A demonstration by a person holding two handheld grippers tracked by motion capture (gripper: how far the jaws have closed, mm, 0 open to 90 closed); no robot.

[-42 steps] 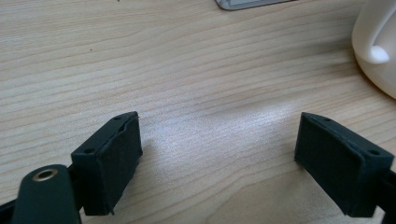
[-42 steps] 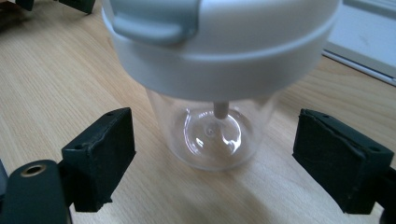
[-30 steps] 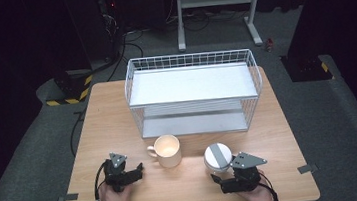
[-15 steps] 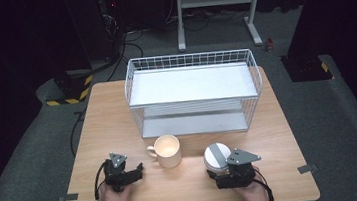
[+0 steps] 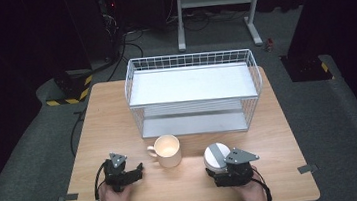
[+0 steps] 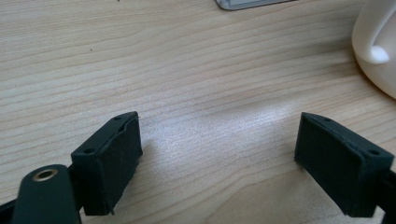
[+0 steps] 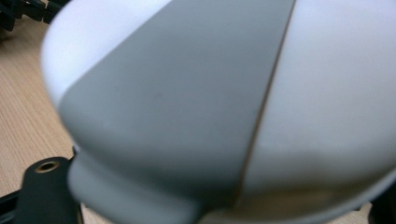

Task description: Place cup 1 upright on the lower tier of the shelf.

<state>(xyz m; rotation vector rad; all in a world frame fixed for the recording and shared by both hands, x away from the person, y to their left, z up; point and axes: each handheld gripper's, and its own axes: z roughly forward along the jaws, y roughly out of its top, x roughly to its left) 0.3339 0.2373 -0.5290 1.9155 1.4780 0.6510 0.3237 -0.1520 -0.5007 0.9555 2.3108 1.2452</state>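
Right claw (image 5: 224,172) right up against the white-and-grey lidded container (image 5: 216,155).
The container sits just ahead of it, jaws hidden, grip unclear; left claw (image 6: 229,156) gapes empty, mug (image 5: 167,151) ahead-right on the counter (image 5: 108,118).

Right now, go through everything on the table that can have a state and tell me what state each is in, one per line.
Mug: upright on the table, looks empty, handle toward the left claw.
White and grey lidded container: upright, lid on, right claw up against it.
Wire rack: standing upright, shelves bare.
Left claw: open, nothing between its jaws, just short of the mug.
Right claw: at the container; open or shut cannot be told.
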